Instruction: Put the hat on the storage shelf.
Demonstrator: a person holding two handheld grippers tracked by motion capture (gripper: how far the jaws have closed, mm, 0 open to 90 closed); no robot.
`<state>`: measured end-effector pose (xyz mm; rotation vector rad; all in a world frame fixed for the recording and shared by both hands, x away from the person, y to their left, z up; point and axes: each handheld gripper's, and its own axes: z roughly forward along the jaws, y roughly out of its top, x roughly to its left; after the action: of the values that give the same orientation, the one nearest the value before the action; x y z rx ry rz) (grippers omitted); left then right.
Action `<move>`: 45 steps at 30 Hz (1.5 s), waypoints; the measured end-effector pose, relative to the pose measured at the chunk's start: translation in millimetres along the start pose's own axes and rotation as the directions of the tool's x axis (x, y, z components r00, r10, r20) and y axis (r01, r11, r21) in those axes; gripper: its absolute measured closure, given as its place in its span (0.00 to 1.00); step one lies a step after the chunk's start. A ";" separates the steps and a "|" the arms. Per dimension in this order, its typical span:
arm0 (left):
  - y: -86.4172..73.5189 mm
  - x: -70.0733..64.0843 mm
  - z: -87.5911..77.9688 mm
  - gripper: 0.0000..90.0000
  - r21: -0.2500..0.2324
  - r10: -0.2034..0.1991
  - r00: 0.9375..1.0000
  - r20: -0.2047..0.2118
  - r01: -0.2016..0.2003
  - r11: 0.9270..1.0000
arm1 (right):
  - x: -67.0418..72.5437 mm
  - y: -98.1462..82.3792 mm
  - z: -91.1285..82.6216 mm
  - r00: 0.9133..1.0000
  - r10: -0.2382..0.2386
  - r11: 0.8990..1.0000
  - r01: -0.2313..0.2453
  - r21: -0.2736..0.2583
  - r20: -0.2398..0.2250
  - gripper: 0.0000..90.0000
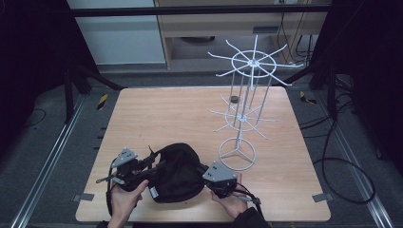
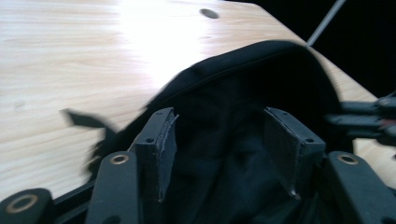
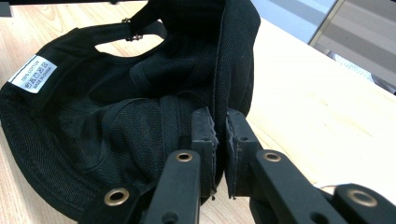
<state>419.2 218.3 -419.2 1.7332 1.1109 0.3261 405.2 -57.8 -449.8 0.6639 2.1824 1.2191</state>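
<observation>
A black cap (image 1: 176, 171) lies upside down near the table's front edge, between my two grippers. My left gripper (image 1: 142, 168) is at its left side. In the left gripper view that gripper (image 2: 219, 121) is open, its pads wide apart with the cap's dark fabric (image 2: 261, 74) between and beyond them, unclamped. My right gripper (image 1: 209, 179) is at the cap's right side. In the right gripper view it (image 3: 220, 119) is shut on the cap's edge (image 3: 233, 56), which stands up between the pads. A white label (image 3: 32, 73) shows inside the cap (image 3: 116, 102).
A white wire display rack (image 1: 244, 114) with two tiers of spokes stands on a ring base at the table's right half. A small dark round object (image 1: 233, 99) sits behind it. The wooden table (image 1: 161, 114) has bare room at its left and back. Cables lie on the floor at right.
</observation>
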 end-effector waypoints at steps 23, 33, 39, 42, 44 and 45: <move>15.8 -38.8 35.6 0.39 -0.013 -0.019 0.999 0.033 0.020 1.000 | 5.4 0.6 3.6 1.000 0.013 1.000 -0.013 -0.003 -0.012 0.93; 12.2 -40.2 41.1 0.38 -0.004 -0.024 0.999 0.031 0.025 1.000 | 6.9 2.5 1.9 1.000 0.006 1.000 -0.007 -0.030 -0.024 0.93; 13.8 -41.0 42.0 0.38 -0.015 -0.031 0.999 0.025 0.032 0.999 | 10.0 2.6 4.1 0.998 -0.011 0.999 0.009 -0.032 -0.057 0.93; 13.3 -46.0 43.7 0.43 -0.013 -0.002 1.000 -0.004 0.002 1.000 | 13.1 3.2 4.6 0.997 -0.025 0.999 0.022 -0.042 -0.079 0.92; 13.9 -44.8 42.3 0.49 -0.018 -0.003 1.000 0.000 0.003 1.000 | 12.9 3.3 4.0 0.996 -0.026 0.999 0.022 -0.048 -0.085 0.92; 13.9 -44.8 42.3 0.52 -0.018 -0.003 1.000 0.000 0.003 1.000 | 12.9 3.3 4.0 0.996 -0.026 0.999 0.022 -0.048 -0.085 0.92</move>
<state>430.2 156.3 -414.6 1.7160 1.1069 0.3330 399.0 -45.4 -451.6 0.5738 2.2175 1.3043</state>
